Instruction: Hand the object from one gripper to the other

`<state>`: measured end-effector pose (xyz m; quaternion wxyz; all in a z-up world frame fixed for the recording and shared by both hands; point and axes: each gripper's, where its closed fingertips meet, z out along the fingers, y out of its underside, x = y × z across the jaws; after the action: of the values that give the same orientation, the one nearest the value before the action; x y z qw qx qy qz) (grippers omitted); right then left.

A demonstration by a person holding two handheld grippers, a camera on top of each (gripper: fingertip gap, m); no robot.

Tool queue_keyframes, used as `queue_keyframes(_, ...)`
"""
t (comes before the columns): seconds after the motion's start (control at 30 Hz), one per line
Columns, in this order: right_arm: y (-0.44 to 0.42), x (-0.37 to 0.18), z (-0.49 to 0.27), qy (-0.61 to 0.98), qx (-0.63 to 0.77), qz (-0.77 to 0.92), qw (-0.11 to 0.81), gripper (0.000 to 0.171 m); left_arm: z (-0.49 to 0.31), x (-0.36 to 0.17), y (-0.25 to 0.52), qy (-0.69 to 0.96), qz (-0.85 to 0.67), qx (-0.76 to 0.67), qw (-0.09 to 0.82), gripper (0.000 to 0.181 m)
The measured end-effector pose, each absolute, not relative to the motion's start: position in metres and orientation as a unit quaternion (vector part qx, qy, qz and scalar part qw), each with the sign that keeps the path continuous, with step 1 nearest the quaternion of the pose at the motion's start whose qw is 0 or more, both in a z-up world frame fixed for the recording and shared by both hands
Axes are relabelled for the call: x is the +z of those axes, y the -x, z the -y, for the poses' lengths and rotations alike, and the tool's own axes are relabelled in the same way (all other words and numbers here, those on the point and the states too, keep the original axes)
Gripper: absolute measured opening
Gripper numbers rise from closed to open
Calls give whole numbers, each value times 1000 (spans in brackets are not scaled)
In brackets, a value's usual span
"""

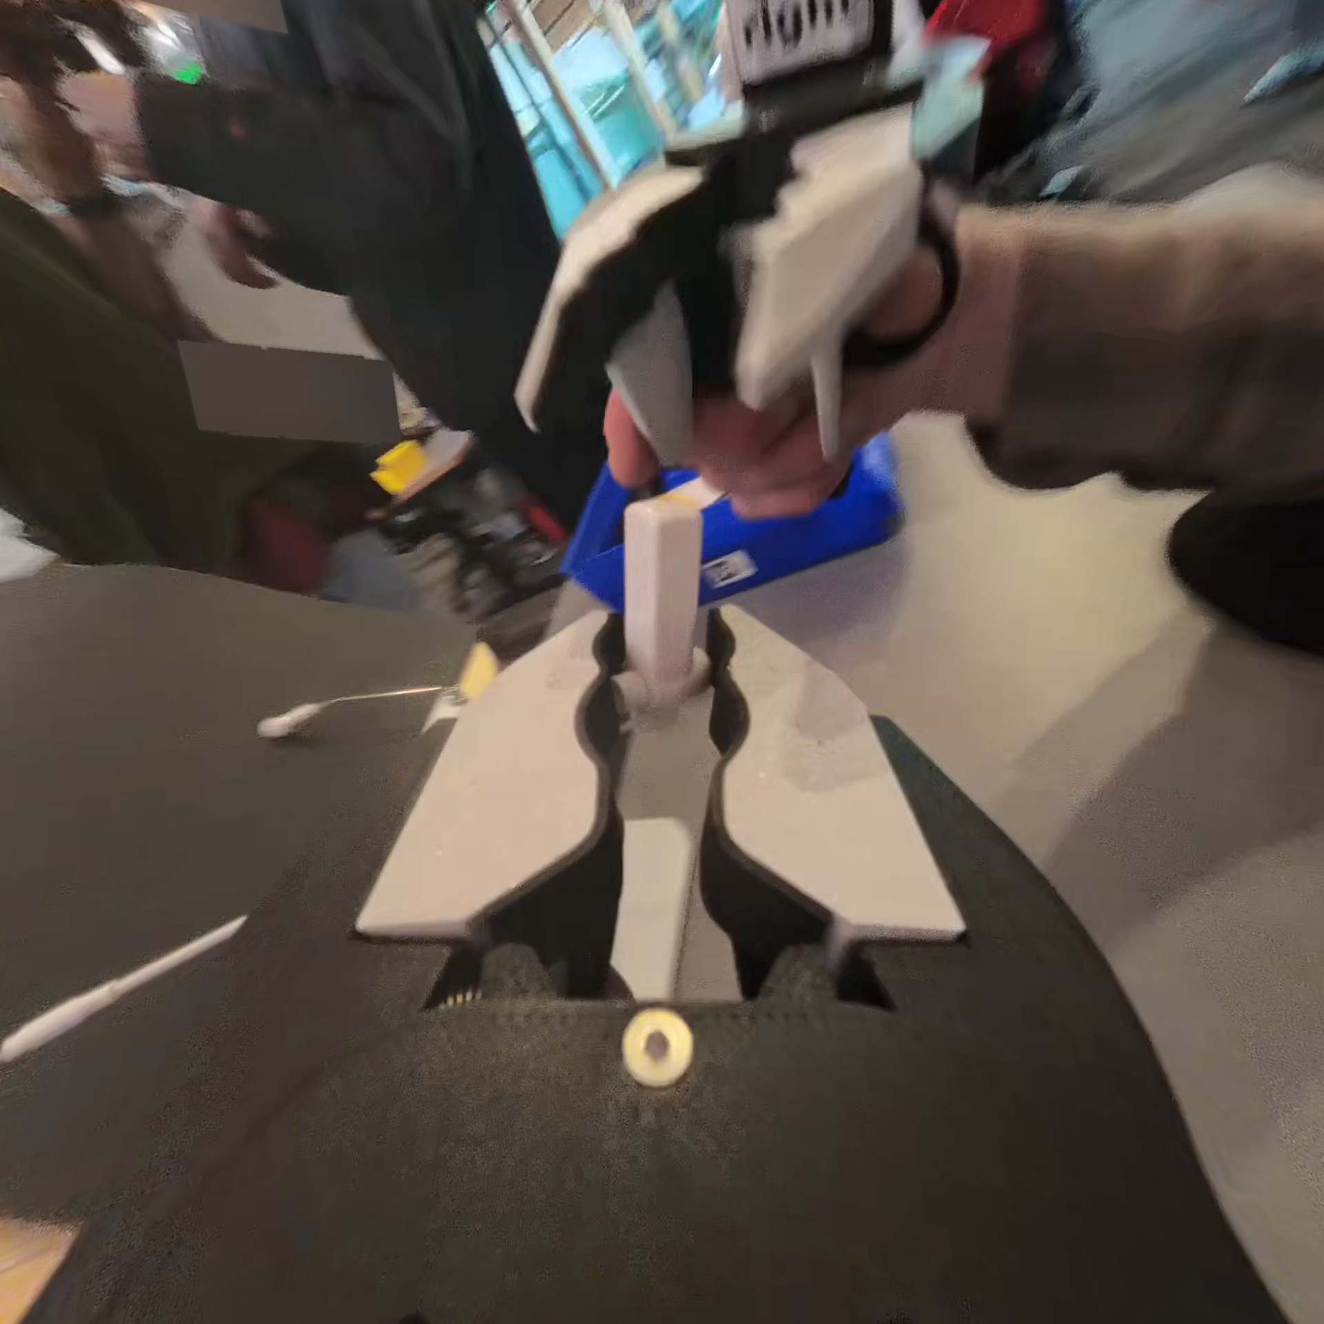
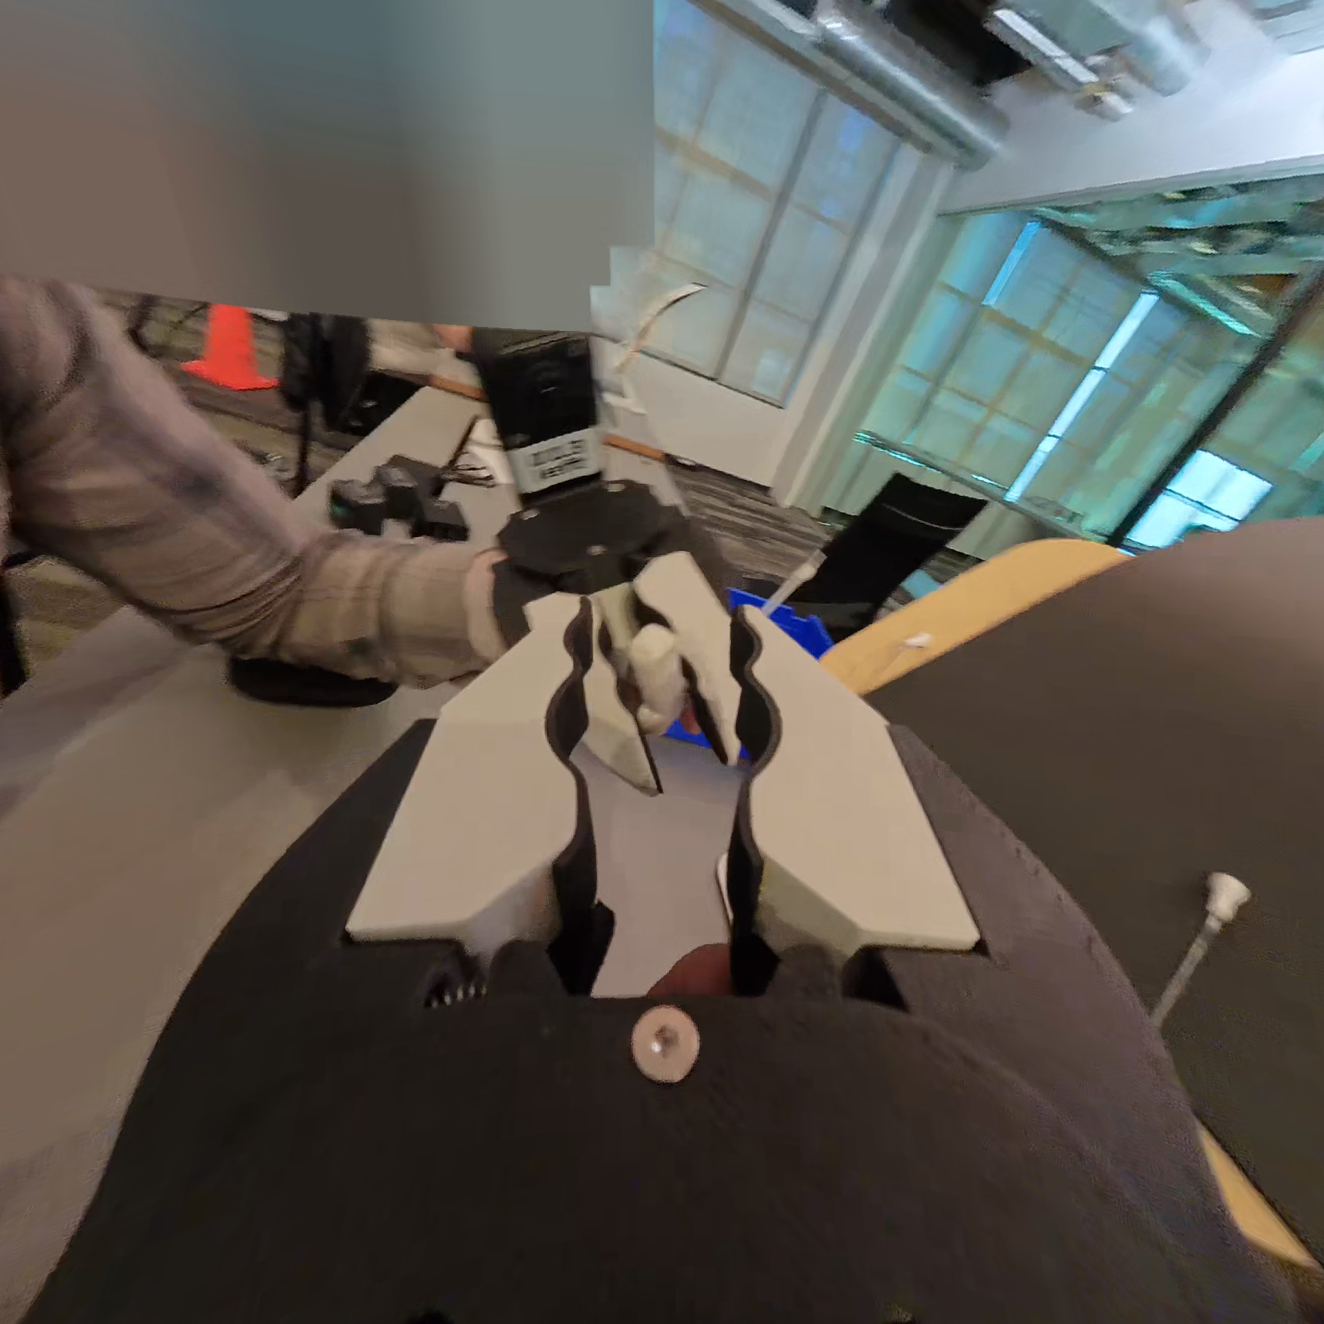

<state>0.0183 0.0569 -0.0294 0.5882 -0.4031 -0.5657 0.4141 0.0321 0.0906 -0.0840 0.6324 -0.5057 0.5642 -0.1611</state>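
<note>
The left gripper (image 1: 663, 673) is clenching the base of a white square-handled peg (image 1: 660, 595) upright above the table (image 1: 967, 680), while the right gripper (image 2: 666, 688) is hanging spread-fingered just above it, so the handover is looking barely half done, the taking grip not yet made

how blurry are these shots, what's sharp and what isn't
Left wrist view: own tongs fairly sharp, white peg soft, the other tongs and sleeve smeared by motion. Right wrist view: own tongs crisp, windows mildly blurred, edges bowed.
</note>
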Motion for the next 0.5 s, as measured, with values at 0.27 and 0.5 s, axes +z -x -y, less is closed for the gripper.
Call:
queue_keyframes(0.27, -22, -31, -79, 475, 510, 491, 523, 26, -64, -126, -50, 391, -711, 46, 583, 22)
queue_keyframes(0.5, 7, -65, -52, 468, 568, 533, 418, 29, -48, -152, -63, 349, -761, 75, 542, 22)
